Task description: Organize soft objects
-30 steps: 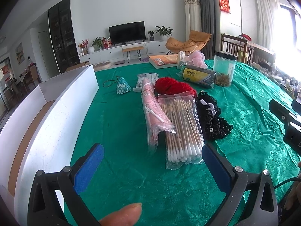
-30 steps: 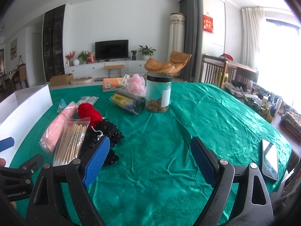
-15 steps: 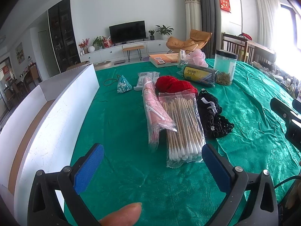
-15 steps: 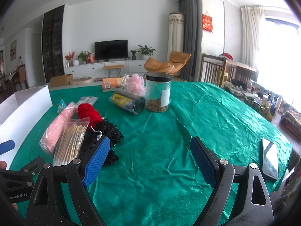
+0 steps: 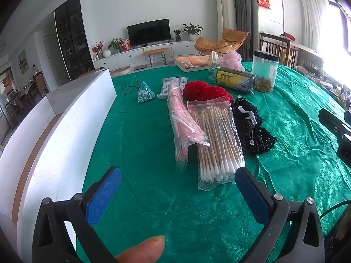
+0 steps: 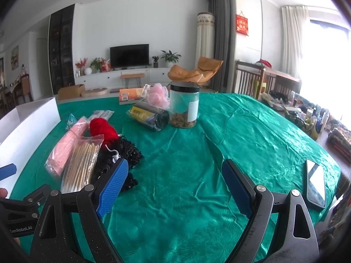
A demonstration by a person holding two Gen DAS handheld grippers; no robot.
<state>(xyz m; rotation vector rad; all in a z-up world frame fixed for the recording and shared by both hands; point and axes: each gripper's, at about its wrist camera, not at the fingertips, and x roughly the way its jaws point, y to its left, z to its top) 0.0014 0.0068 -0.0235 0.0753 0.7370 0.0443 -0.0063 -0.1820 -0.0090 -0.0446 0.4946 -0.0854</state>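
Here, both claws hang wide apart, holding nothing: left gripper (image 5: 177, 180), right gripper (image 6: 175, 175). White box (image 5: 65, 129) at table's left edge; its inside barely shows. Swab bag (image 5: 217, 140), pink pack (image 5: 182, 118), red yarn (image 5: 204, 91), black lace (image 5: 252, 129) lie clustered mid-cloth. Jar (image 6: 184, 107) holds brownish bits at its bottom.

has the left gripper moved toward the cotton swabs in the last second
Yes, slightly. In the left wrist view the cotton swab bag now reaches down to the right finger's tip, so the left gripper has crept forward over the green tablecloth.
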